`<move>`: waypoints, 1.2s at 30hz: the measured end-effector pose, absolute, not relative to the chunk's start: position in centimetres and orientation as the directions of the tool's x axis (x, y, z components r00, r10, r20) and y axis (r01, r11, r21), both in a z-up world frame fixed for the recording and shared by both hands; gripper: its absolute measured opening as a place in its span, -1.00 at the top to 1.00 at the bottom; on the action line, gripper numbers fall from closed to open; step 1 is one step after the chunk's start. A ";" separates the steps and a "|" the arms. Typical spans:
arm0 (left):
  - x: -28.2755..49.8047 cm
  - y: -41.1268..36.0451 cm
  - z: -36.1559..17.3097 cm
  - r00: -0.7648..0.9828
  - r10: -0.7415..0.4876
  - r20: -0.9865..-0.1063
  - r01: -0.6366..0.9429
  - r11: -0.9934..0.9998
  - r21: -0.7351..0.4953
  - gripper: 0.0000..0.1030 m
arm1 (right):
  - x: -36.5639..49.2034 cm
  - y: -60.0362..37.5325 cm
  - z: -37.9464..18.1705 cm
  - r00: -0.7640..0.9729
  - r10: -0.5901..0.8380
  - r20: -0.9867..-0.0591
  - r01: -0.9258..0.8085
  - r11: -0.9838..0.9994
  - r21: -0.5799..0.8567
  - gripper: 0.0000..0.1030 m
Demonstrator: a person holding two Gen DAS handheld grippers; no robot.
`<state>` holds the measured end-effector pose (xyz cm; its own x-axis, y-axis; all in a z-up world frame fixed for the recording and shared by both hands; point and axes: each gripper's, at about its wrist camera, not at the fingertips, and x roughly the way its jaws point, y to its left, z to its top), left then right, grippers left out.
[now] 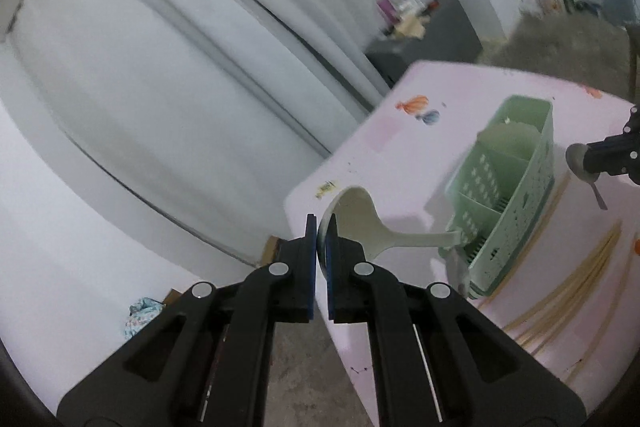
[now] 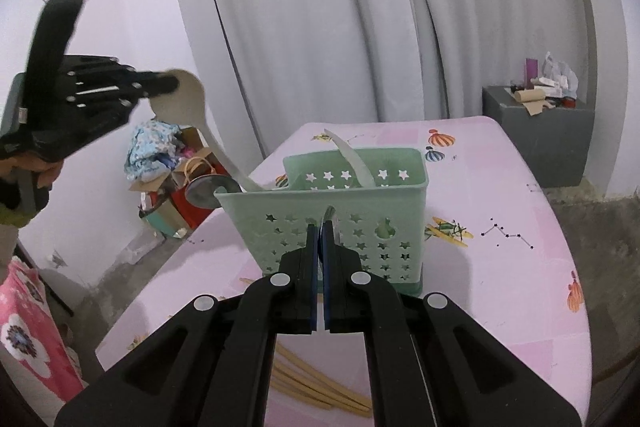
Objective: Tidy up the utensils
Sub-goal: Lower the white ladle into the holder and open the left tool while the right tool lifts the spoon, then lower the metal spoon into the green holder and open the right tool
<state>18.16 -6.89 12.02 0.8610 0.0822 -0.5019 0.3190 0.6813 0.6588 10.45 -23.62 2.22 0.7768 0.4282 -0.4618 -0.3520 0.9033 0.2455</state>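
The left wrist view is smeared by motion: the curtain is streaked, and the clutter on the far dark box cannot be told apart. The ladle handle's tip is hidden inside the caddy. The right gripper is cut off at the right edge, and whether the metal spoon sits in its jaws cannot be told there. The chopsticks are too blurred to count.

In the right wrist view, the right gripper covers most of a metal piece, so its identity is unclear. The chopsticks' near ends lie hidden under the gripper body. The person's hand is cut off at the left edge.
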 end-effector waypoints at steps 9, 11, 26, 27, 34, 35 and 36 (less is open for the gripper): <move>20.6 -6.9 11.4 0.782 -0.035 -0.622 0.395 0.800 0.451 0.14 | 10.4 -24.7 2.1 0.784 0.426 -0.452 -0.339 0.903 0.264 0.96; 20.6 -6.3 11.4 0.783 -0.073 -0.618 0.389 0.833 0.394 0.11 | 10.4 -25.2 2.2 0.787 0.426 -0.447 -0.333 0.902 0.274 0.96; 13.0 3.8 8.4 0.818 -0.225 -0.528 0.200 0.974 -0.106 -0.33 | 10.4 -28.4 6.1 0.838 0.409 -0.361 -0.300 0.899 0.320 0.96; 12.5 4.1 7.7 0.812 -0.235 -0.535 0.194 0.972 -0.133 -0.33 | 10.3 -28.5 6.8 0.843 0.411 -0.347 -0.307 0.897 0.318 0.96; 9.7 6.5 2.6 0.769 -0.281 -0.574 0.132 0.949 -0.287 -0.39 | 10.8 -28.8 12.1 0.866 0.436 -0.244 -0.363 0.885 0.292 0.96; 9.3 6.6 2.1 0.771 -0.268 -0.579 0.119 0.952 -0.282 -0.39 | 10.9 -28.8 12.7 0.867 0.440 -0.234 -0.369 0.883 0.290 0.96; 9.1 6.7 1.8 0.772 -0.258 -0.581 0.111 0.954 -0.277 -0.39 | 11.2 -28.8 13.5 0.866 0.450 -0.219 -0.382 0.877 0.290 0.96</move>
<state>9.06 6.65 1.80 0.7722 -0.2581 -0.5806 0.1108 0.9545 -0.2769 11.18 -28.81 13.48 0.8659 0.4499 -0.2185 -0.3825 0.8771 0.2904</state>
